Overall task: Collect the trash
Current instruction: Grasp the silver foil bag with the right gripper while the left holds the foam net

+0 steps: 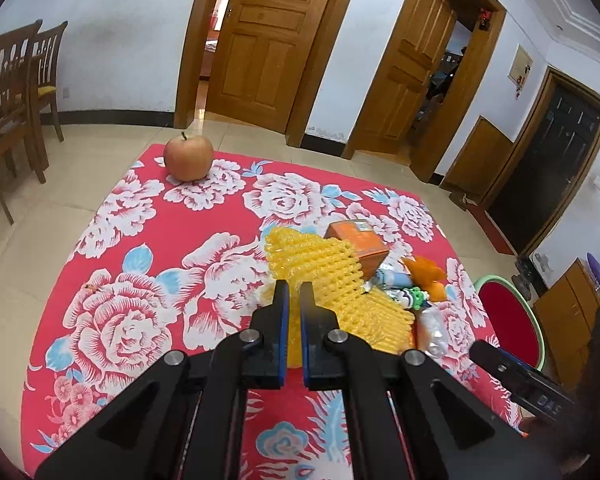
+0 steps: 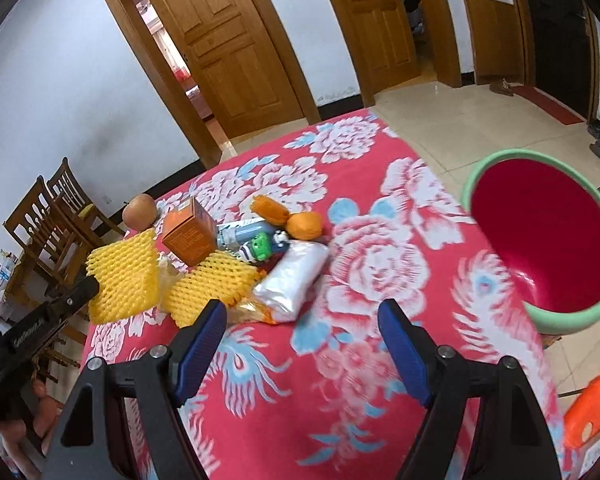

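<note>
The left tongs [image 1: 294,292] are pinched closed on a sheet of yellow foam fruit netting [image 1: 332,276], which sticks up ahead of their tips. From the right-hand view that netting [image 2: 122,276] stands lifted off the cloth, clear of a second yellow netting piece [image 2: 212,280] that lies flat just right of it. The grip looks to be at one edge only, so I'd worry the light foam could slip out or fold and drag its neighbour along, and a thin clear yellowish film [image 2: 256,308] lies close to both. The apple [image 1: 188,158], well beyond the left tongs at the far edge, looks whole and could roll if the cloth gets tugged; it hardly seems to be trash.

The right tongs [image 2: 302,320] hang wide apart with nothing between them, above the flowered red tabletop [image 2: 380,248]. Ahead and left of them sits the pile: an orange carton [image 2: 190,234], a bluish tube-like wrapper [image 2: 240,234], a small green-and-white printed packet [image 2: 262,250], a silvery white bag [image 2: 296,280], and orange peel [image 2: 292,218] beyond. The crinkly bag could slide away under a careless closing of the tongs.

Right of the right tongs, off the tabletop's edge, waits the green-rimmed red bin [image 2: 540,236]; a sloppy carry could drop things short, onto the floor
</note>
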`<state>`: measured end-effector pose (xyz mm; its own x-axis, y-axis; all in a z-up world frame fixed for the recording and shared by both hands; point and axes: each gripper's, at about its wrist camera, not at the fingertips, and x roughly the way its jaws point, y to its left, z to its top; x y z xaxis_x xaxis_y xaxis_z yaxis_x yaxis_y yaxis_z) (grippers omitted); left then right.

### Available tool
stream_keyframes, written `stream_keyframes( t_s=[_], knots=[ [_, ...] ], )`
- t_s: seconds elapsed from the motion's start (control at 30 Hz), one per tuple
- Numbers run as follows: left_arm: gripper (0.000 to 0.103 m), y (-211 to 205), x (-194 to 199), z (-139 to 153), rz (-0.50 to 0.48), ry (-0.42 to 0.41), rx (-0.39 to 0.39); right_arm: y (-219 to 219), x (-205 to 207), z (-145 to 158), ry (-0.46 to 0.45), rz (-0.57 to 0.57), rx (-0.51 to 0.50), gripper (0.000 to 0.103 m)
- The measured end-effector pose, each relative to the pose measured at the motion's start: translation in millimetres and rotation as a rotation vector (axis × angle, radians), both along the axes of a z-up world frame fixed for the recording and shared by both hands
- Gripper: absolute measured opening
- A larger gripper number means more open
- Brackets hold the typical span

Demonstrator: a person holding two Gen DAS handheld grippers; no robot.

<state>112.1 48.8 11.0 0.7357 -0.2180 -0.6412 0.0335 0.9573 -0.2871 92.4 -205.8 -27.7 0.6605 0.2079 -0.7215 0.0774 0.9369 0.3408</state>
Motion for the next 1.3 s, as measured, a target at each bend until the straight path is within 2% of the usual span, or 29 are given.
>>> stream_keyframes(
  t_s=[0.17, 0.33, 0.57, 0.67, 0.73, 0.9, 1.3],
  knots=[
    [0.003, 3, 5, -5, 0.002, 0.007, -0.013, 8, 22, -13, 0.025, 0.0, 0.007, 0.08],
    [0.003, 3, 7, -9, -0.004, 0.009, -0.017, 6, 33, -23, 0.048, -0.007, 0.013, 0.069],
    [0.003, -1, 7, -9, -0.013, 0.005, -0.019, 4, 42, -35, 0.069, 0.0, 0.065, 0.064],
    [0.003, -3, 4, -7, -0.02, 0.001, -0.024, 3, 43, -39, 0.068, -0.002, 0.07, 0.057],
    [0.003, -4, 3, -6, -0.025, -0.002, -0.028, 3, 44, -40, 0.071, 0.004, 0.073, 0.042],
    [0.003, -9, -1, -3, -0.032, -0.006, -0.03, 0, 34, -39, 0.061, 0.017, 0.074, 0.038],
    [0.003, -21, -16, 8, -0.062, -0.025, -0.036, -5, -15, -23, 0.019, 0.062, 0.068, 0.038]
  ],
)
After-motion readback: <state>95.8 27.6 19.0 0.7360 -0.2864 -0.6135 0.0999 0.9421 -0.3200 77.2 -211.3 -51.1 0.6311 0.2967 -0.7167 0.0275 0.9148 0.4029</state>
